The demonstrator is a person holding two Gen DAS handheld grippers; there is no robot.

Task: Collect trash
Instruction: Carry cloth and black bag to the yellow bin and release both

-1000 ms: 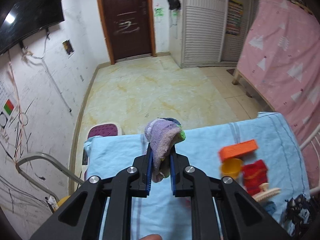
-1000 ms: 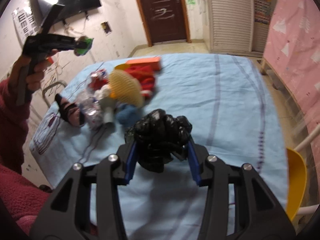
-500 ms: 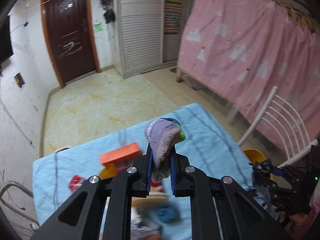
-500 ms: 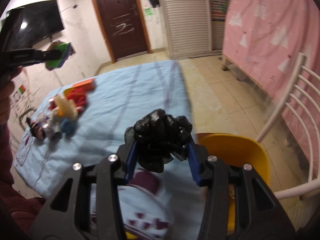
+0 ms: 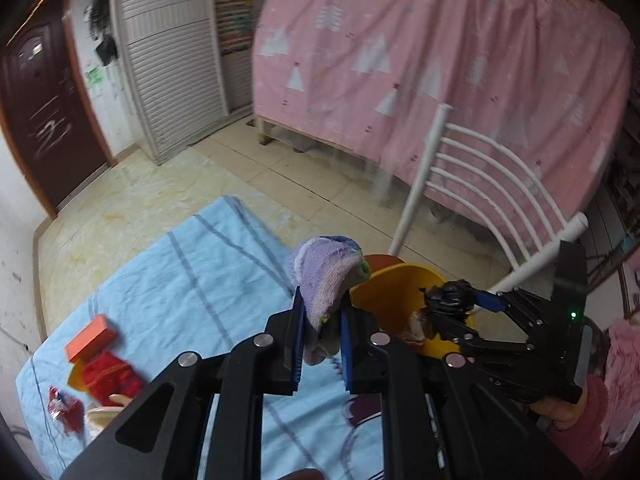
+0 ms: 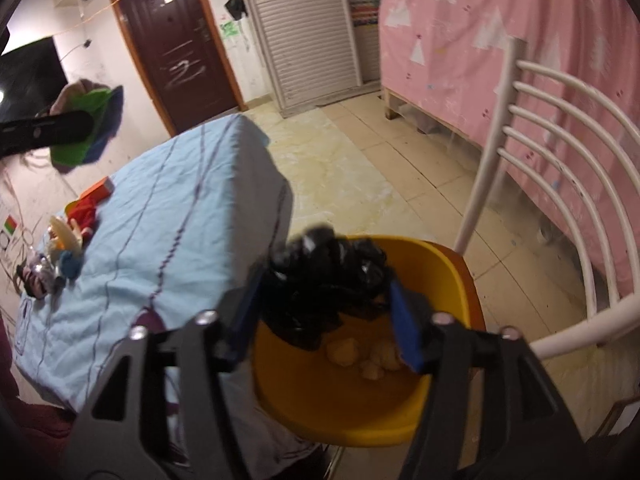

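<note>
Yellow plastic filled the lower middle of the right wrist view: a basin (image 6: pixel 360 408) sat on the seat of a white chair (image 6: pixel 560 216), just beside the corner of the table under its blue cloth (image 6: pixel 168 240). A few pale crumpled lumps (image 6: pixel 360 354) lay in the basin's bottom. Above it, the right gripper (image 6: pixel 326 308) had its jaws spread, having just been opening, and a black bag (image 6: pixel 328 276) sat between them over the basin. The bag lay against the left pad; whether the right pad still touched it could not be told through the blur.

The left gripper (image 5: pixel 320 344) had its jaws pressed together on a knitted rag (image 5: pixel 324 280), lilac with a green and blue edge, whose bulk stood up above the blue pads. In that view the rag hung over the table's edge near the basin (image 5: pixel 396 292), with the right gripper (image 5: pixel 452 316) and its black bag (image 5: pixel 448 300) to the right, over the basin's far side. A hand (image 5: pixel 560 416) in a pink sleeve gripped that tool's handle.

On the far end of the cloth (image 5: pixel 180 280) lay the rest of the litter, well apart from the basin: an orange box (image 5: pixel 91 338), a red cloth (image 5: pixel 108 376) touching it, and a red wrapper (image 5: pixel 64 408) beside them. From the right wrist the same heap (image 6: pixel 72 220) showed at the left, with the left gripper's rag (image 6: pixel 86 128) high above it. A pink curtain (image 5: pixel 440 60) hung behind the chair (image 5: pixel 480 184).
</note>
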